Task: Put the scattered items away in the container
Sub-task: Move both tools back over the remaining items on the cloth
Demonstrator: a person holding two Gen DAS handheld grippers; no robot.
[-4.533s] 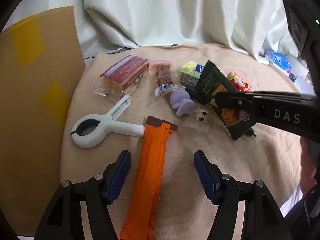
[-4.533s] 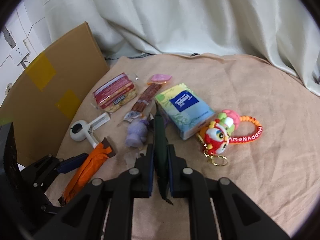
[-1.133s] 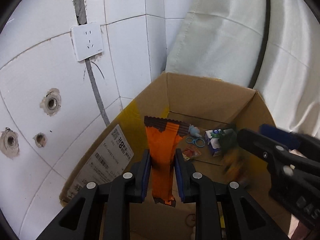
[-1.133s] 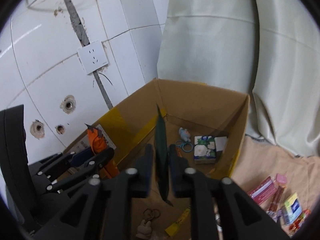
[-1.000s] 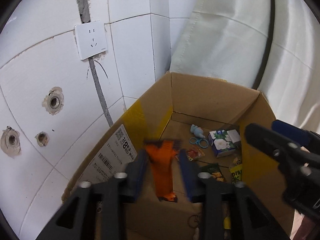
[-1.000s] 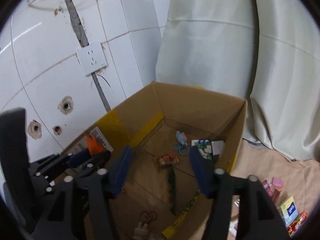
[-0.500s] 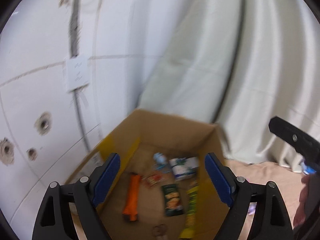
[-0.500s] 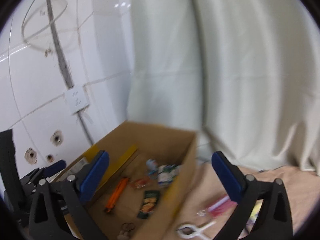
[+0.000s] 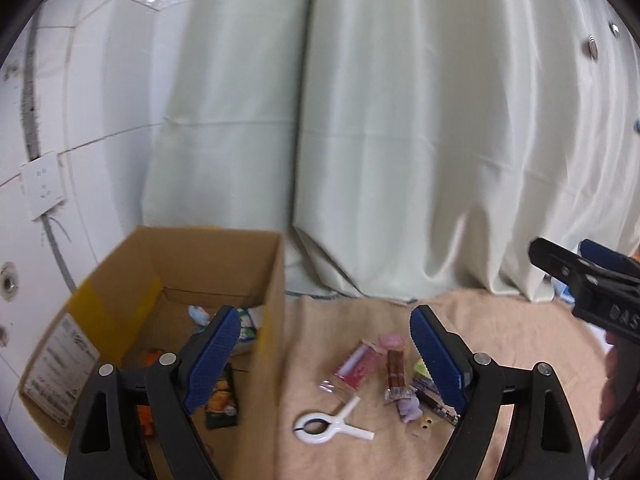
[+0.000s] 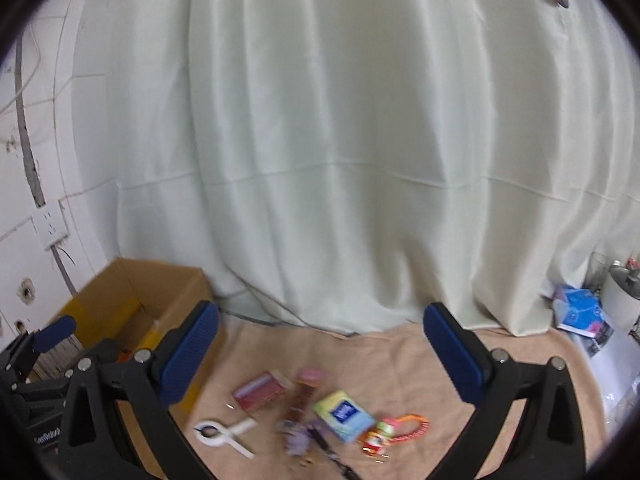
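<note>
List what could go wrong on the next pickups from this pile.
1. The leftover items lie tightly clustered: the purple toy, brown snack stick and dark pen touch or overlap, so a wide-open left gripper may snag two at once.
2. The white clip lies flat on the soft beige cloth; fingers might pinch fabric.
3. The cardboard box wall stands close beside the pile, risking a bump.

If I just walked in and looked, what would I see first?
Probably the big pale curtain filling the back wall. Then the brown cardboard box on the left, with snack packets already inside it. Beside it, on the tan cloth, lies a jumble of small things still waiting, such as a white clip and a blue tissue pack.
</note>
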